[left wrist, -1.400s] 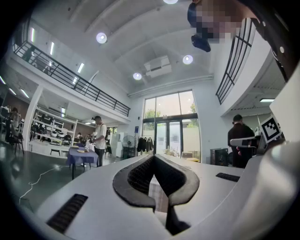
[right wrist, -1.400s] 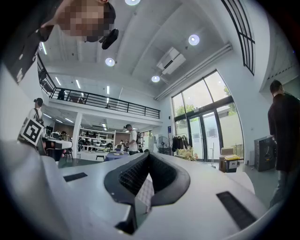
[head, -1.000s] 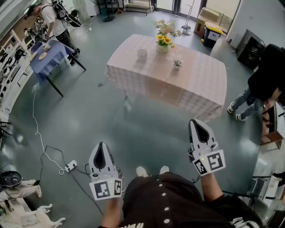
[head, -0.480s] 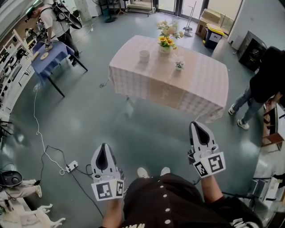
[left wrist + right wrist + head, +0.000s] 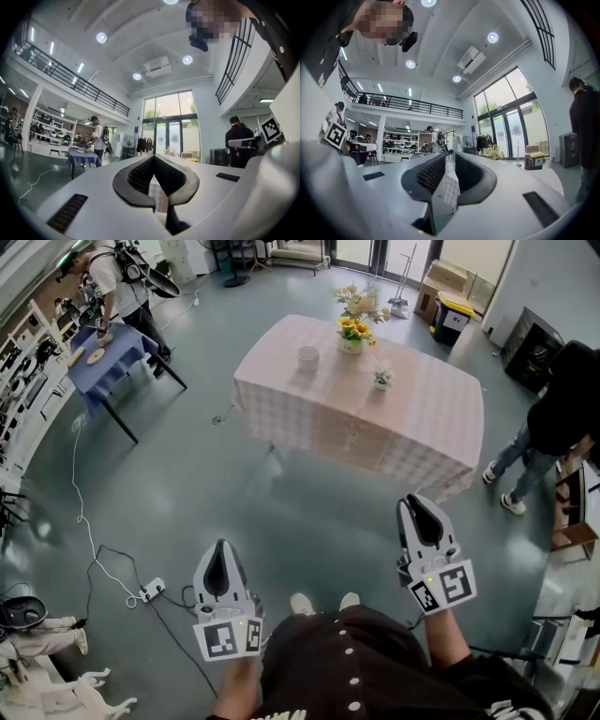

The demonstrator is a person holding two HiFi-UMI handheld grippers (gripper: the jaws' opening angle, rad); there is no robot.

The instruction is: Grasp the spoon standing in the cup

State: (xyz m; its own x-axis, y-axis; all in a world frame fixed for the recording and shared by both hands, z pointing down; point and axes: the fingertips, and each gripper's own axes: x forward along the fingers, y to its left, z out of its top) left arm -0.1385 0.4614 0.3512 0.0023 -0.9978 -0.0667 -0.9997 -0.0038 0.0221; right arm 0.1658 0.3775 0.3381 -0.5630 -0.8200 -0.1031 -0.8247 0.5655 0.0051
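The white cup (image 5: 307,357) stands on the checked-cloth table (image 5: 412,432) in the upper middle of the head view, left of a vase of yellow flowers (image 5: 352,330) and a small potted plant (image 5: 382,380). The spoon is too small to make out. Both grippers hang low in the frame, well apart from the table. The left gripper (image 5: 219,546) has its fingertips pressed together on nothing. The right gripper (image 5: 416,500) has just been opening its jaws, now a narrow slit apart with nothing between them.

Contents of the distant cup (image 5: 307,357) too small, indistinct.
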